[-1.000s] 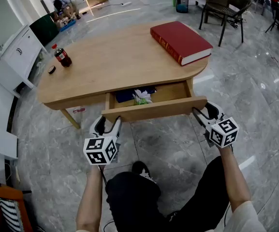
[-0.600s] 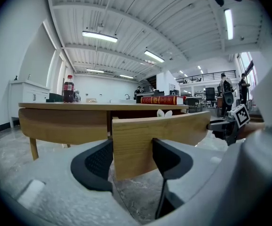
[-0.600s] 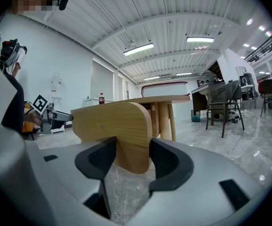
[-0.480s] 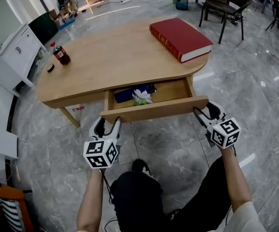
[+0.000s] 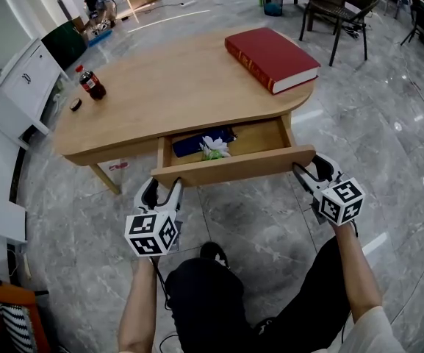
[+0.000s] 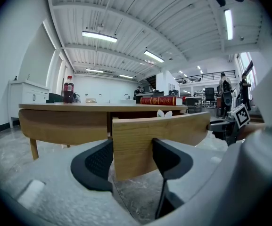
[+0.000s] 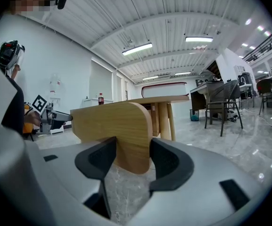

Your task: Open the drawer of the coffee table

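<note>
The wooden coffee table (image 5: 167, 87) has its drawer pulled partly out toward me. In the head view my left gripper (image 5: 160, 187) clasps the left end of the drawer front (image 5: 234, 166), and my right gripper (image 5: 308, 170) clasps its right end. The left gripper view shows the left gripper (image 6: 132, 157) with both black pads against the wooden drawer front (image 6: 159, 131). The right gripper view shows the right gripper (image 7: 126, 159) pinching the rounded end of the drawer front (image 7: 112, 126) in the same way. Inside the drawer lie a dark blue item (image 5: 197, 142) and a white-and-green item (image 5: 213, 147).
A red book (image 5: 272, 59) lies on the tabletop at the right. A cola bottle (image 5: 92, 84) and a small cap (image 5: 77, 104) stand at the left. A white cabinet (image 5: 20, 87) is far left, a dark chair (image 5: 340, 6) behind. My legs (image 5: 204, 293) are below the drawer.
</note>
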`<state>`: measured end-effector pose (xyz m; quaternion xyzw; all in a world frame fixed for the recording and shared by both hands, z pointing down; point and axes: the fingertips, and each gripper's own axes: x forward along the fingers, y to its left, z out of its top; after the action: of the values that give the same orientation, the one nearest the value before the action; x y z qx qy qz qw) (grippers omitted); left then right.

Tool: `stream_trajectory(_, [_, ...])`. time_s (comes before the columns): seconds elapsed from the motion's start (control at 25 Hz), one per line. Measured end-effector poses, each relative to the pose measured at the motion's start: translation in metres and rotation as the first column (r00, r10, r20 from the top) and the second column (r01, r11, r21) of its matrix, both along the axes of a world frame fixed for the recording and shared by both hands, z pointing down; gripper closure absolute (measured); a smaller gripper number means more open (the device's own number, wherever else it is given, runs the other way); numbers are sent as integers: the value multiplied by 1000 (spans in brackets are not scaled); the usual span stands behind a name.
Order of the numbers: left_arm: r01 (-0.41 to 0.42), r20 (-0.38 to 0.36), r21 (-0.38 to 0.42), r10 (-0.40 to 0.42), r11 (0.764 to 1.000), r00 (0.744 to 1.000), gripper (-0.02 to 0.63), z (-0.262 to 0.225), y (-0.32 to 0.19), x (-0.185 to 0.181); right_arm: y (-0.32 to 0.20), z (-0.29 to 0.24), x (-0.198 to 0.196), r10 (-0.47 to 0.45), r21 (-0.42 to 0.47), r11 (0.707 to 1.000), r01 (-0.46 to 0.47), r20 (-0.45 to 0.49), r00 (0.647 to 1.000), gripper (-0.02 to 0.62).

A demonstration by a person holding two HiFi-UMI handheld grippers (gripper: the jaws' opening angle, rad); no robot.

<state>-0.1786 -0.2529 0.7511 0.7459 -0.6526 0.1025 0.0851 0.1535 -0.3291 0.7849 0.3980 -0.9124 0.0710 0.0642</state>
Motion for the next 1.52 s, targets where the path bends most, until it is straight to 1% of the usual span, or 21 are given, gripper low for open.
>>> stream_trajectory(0.32, [-1, -25, 6, 1, 1000, 1000, 339, 0, 13, 2, 11, 1, 2, -13, 3, 1000, 13, -1, 1000, 354])
stream_trajectory(0.44, [1, -27, 4, -1, 1000, 1000, 341, 1, 16, 3, 15, 1, 3, -13, 1, 1000, 13, -2, 1000, 354])
stream_trajectory(0.64, [9, -29, 14, -9, 1000, 1000, 341, -2, 24, 4, 22, -1, 5, -18, -17, 1000, 18, 29, 999, 354])
stream_trajectory(1.08, [5, -35, -2, -5, 1000, 999, 341, 2, 31, 6, 29, 0, 6, -17, -13, 1000, 17, 21, 1000, 354])
stream_trajectory(1.52, [3, -40, -4, -3, 1000, 999, 341, 5, 41, 11, 40, 2, 12, -17, -12, 1000, 17, 37, 999, 354])
